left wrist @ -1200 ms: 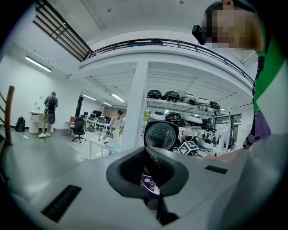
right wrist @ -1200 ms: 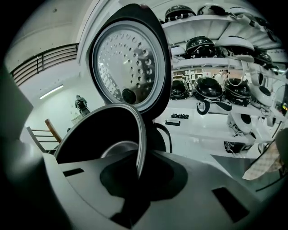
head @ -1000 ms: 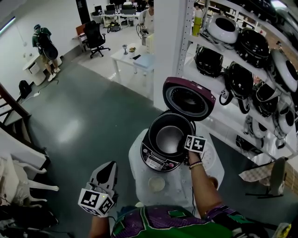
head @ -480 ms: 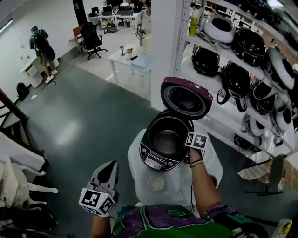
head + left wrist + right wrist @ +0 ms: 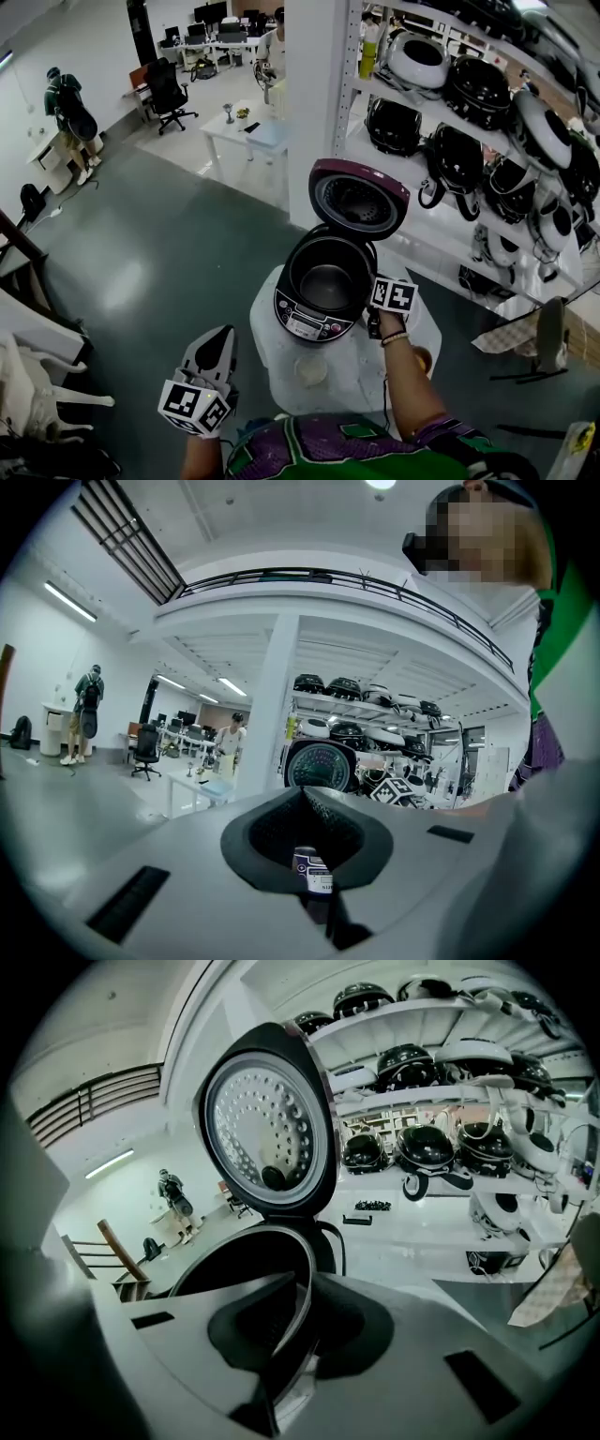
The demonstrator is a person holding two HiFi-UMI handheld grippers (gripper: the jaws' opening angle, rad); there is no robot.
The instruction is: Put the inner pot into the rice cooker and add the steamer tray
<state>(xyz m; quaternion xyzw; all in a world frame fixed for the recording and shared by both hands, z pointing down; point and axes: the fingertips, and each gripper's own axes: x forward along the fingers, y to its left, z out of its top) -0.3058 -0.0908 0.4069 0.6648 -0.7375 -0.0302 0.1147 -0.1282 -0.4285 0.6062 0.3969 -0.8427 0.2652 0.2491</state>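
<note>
Right gripper (image 5: 298,1321) shifts little toward person; jaws just closing, pinching rim of inner pot (image 5: 328,281). Pot already sits inside rice cooker (image 5: 302,325), lid (image 5: 360,199) up. Left gripper (image 5: 218,339) closed, empty, low, off to side. Steamer tray not in yet; can't spot it for sure.

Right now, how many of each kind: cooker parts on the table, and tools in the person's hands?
Rice cooker: 1
Inner pot: 1
Grippers: 2; left gripper shut, right gripper jaws just closed further on that pot's rim
Total: 4
</note>
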